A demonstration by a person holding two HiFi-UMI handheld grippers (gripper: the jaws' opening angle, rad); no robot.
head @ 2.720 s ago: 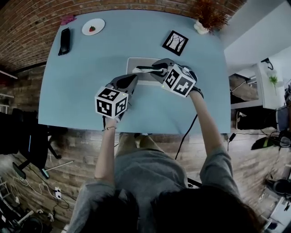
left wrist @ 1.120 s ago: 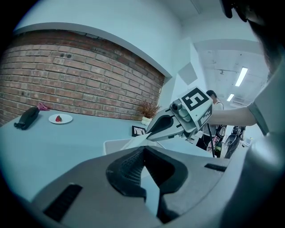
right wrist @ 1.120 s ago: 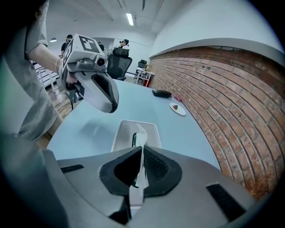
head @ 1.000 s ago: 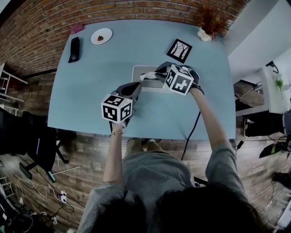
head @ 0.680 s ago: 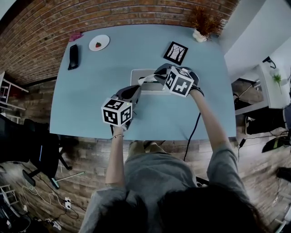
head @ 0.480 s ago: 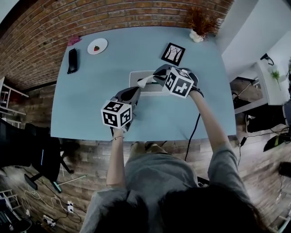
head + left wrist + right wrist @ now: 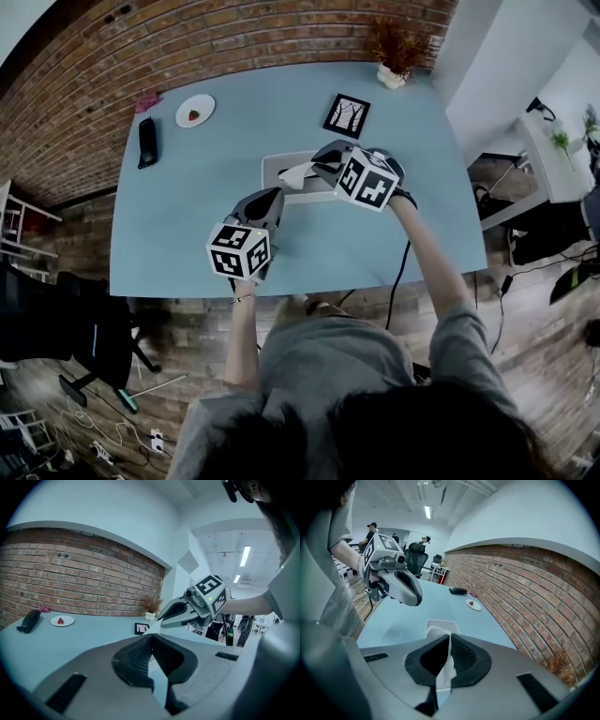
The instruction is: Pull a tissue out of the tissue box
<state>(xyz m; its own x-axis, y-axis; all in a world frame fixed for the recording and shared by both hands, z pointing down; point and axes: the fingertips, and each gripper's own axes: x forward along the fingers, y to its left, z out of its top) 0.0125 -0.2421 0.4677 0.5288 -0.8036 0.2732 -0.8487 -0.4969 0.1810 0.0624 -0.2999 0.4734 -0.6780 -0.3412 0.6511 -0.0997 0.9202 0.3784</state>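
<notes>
The right gripper (image 7: 449,644) is closed on the tissue (image 7: 439,633), which stands up from the box (image 7: 440,623) in the middle of the table (image 7: 187,216). The left gripper (image 7: 150,641), nearer and more to the left, has its jaws together with nothing between them. The tissue is probably very light, soft and easy to tear. The raised fold seems the best place to hold it, with an even pull upward, though the box may lift with it. The tissue is white and pinched into a crumpled peak.

A red brick wall (image 7: 234,37) runs behind the pale blue surface (image 7: 187,234), with a white wall (image 7: 487,56) at its right. Wood-plank floor (image 7: 178,328) lies below, a black office chair (image 7: 66,319) on it; strip lights (image 7: 244,556) glow overhead.
</notes>
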